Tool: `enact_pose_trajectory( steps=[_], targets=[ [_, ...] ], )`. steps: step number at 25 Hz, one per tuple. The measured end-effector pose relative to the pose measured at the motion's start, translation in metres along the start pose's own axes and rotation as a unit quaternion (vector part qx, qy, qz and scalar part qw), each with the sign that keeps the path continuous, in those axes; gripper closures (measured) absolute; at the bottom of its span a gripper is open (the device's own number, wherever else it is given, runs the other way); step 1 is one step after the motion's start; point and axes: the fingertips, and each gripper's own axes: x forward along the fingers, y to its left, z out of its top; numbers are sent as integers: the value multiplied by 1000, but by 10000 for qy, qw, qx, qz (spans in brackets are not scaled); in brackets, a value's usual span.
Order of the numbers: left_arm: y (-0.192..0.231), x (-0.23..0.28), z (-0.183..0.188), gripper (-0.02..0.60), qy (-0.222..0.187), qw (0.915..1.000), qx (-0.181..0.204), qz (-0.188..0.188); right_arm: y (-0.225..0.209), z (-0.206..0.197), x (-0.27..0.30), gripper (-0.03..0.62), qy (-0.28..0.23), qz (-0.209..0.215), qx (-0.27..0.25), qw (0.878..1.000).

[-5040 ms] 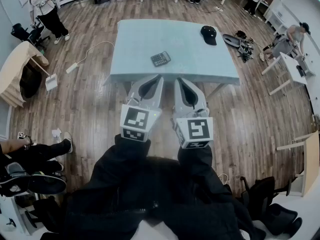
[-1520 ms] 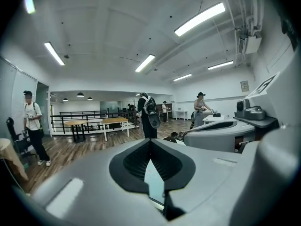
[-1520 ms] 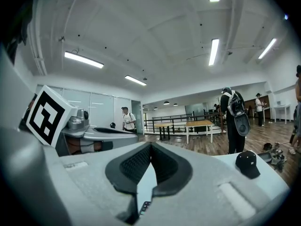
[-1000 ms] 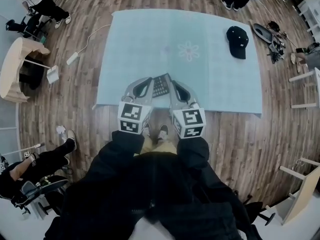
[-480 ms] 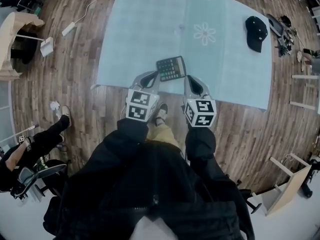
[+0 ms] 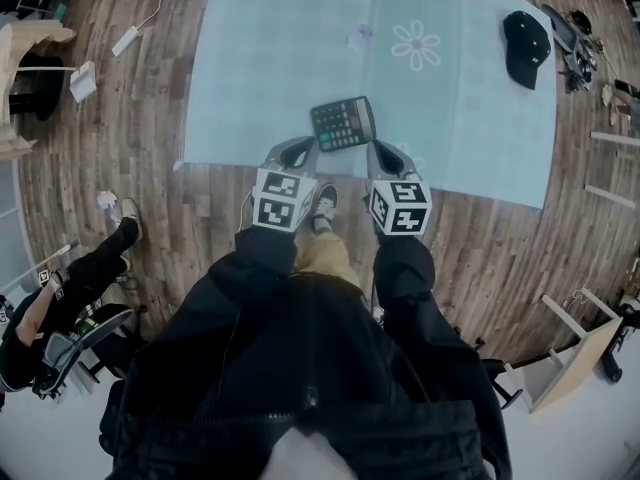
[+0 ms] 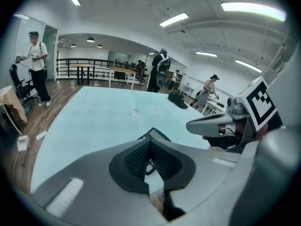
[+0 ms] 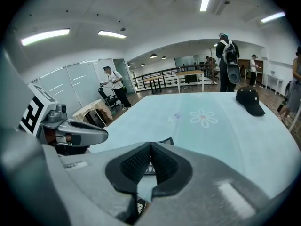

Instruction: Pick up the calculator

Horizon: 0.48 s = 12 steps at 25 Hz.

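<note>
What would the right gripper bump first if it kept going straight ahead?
Most likely the calculator, peeking out just past the shut right gripper; depth is unclear, so maybe the blue table first.

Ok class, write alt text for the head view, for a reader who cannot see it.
From above, a dark calculator lies near the front edge of a pale blue table, between the left tool and right tool, both shut. A black cap sits far right.

Pale-blue table [image 6: 260, 58]: calculator [image 6: 343, 123] between left gripper [image 6: 306, 148] and right gripper [image 6: 379, 150] tips, black cap [image 6: 527, 46] far beyond the right one.
</note>
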Motion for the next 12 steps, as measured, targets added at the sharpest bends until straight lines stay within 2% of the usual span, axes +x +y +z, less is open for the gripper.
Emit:
enact_pose_trajectory(
  steps=[12],
  targets=[
    [23, 37, -25, 578, 447, 9987, -259, 33, -24, -25, 36, 592, 451, -93, -10, 9989]
  ],
)
